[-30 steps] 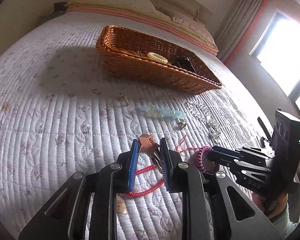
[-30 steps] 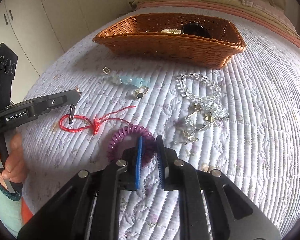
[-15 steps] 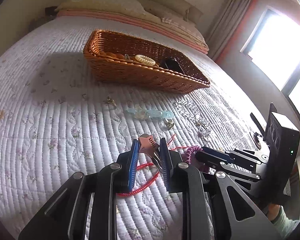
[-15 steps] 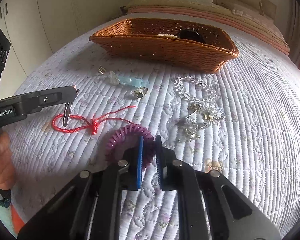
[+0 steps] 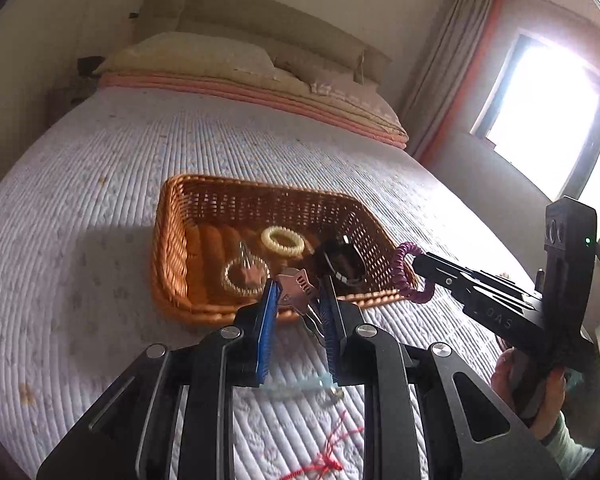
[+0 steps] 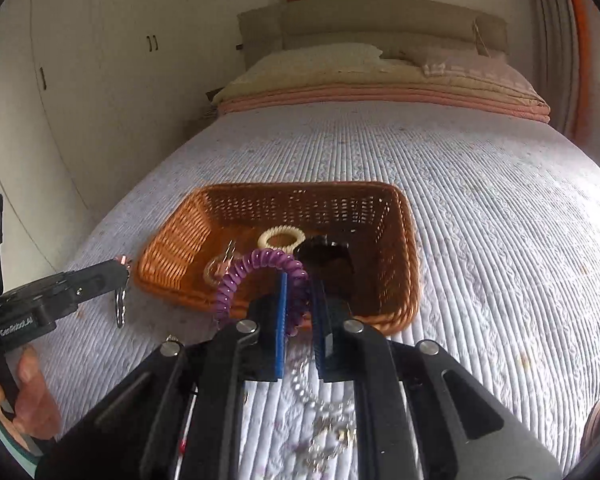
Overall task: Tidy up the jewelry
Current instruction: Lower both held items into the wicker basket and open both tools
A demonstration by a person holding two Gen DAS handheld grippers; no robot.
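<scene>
A brown wicker basket sits on the quilted bed. It holds a cream coil band, a bead ring and a black item. My left gripper is shut on a rose-gold metal charm with a key ring, held above the basket's near rim. My right gripper is shut on a purple spiral coil band, held over the basket's near right corner.
A red cord, a pale blue piece and a clear bead bracelet with silver chains lie on the quilt below the grippers. Pillows lie at the bed head. White wardrobes stand left, a window right.
Both grippers have risen from the quilt and moved toward the basket, carrying the metal charm and the purple coil. The red cord now lies on the quilt below.
</scene>
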